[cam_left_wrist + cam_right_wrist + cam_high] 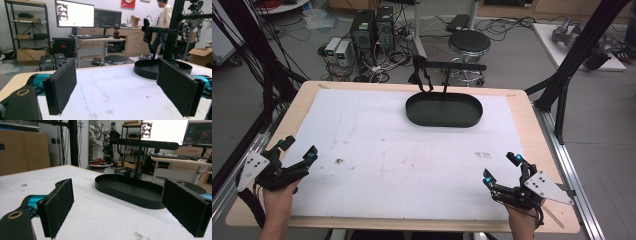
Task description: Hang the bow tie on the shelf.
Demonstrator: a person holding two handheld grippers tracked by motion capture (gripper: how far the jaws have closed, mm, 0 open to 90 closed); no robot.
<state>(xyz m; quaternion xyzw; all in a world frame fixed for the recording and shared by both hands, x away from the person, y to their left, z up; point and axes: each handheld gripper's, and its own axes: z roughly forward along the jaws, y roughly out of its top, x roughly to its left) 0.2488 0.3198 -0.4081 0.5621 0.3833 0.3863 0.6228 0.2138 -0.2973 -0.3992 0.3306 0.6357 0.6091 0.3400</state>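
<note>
A black oval tray (444,110) lies at the far middle of the white mat (412,150), with a thin black post rising from its far side. It is empty. My left gripper (300,148) rests at the near left corner of the table, open, nothing between its pads (62,86). My right gripper (501,166) sits at the near right corner, open too, its jaws wide apart. In the left gripper view the tray (147,68) is ahead to the right. In the right gripper view the tray (130,188) lies straight ahead beyond the open pads (58,206).
A black bar with hanging straps (447,67) stands on the post above the tray. Small dark stains (339,161) mark the mat. Black frame legs (562,85) flank the table at right. A stool (468,42) and computers (372,30) stand on the floor behind.
</note>
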